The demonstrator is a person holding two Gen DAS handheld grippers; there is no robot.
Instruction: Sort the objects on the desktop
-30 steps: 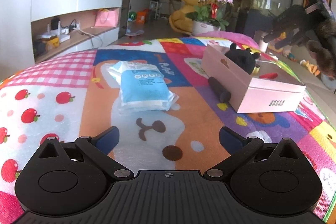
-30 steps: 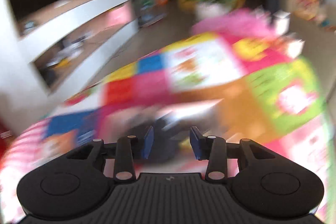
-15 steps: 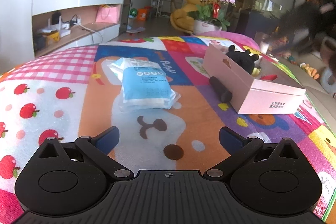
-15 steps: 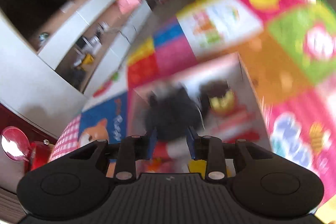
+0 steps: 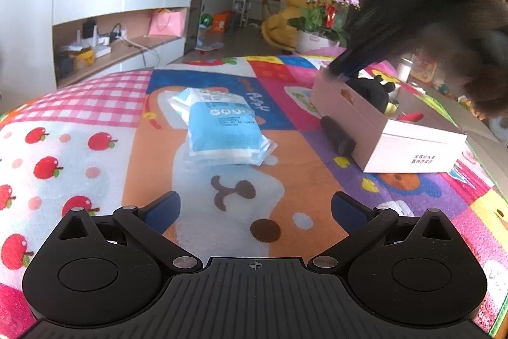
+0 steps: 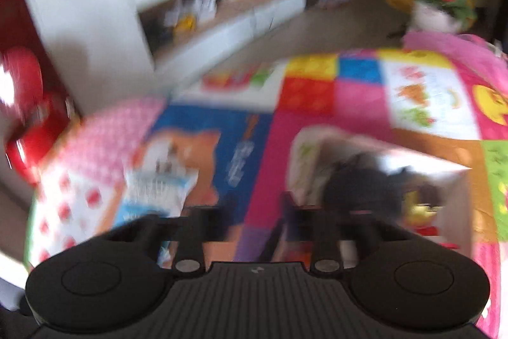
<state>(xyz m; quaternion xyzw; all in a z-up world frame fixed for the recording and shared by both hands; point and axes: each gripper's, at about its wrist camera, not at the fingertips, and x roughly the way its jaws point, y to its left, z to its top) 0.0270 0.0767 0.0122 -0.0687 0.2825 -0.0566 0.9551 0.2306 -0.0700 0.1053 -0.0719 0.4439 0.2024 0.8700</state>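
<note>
From the left wrist view, the left gripper (image 5: pixel 255 208) hangs low over the patchwork play mat (image 5: pixel 95 129) with its blue-padded jaws spread wide and nothing between them. Straight ahead of it lies a blue-and-white soft packet (image 5: pixel 222 129), flat on the mat and well apart from the pink cardboard box (image 5: pixel 409 145) to the right. A dark cylinder (image 5: pixel 336 134) lies on the mat against the box's near long side, outside it. Inside the box sit a black plush toy (image 5: pixel 371 91), something yellow and something red, too small to name. A motion-blurred dark shape over the box's far end is the right gripper (image 5: pixel 343 65) and the hand behind it. The right wrist view is heavily smeared: the right gripper (image 6: pixel 254 212) points down at the mat between the packet (image 6: pixel 158 180) and the box (image 6: pixel 444 177), its jaws closed to their narrowest, and no object can be made out between them. Judging by this, the sorting is partly done: several items are boxed, while the packet and the cylinder are probably yet to go in.
</note>
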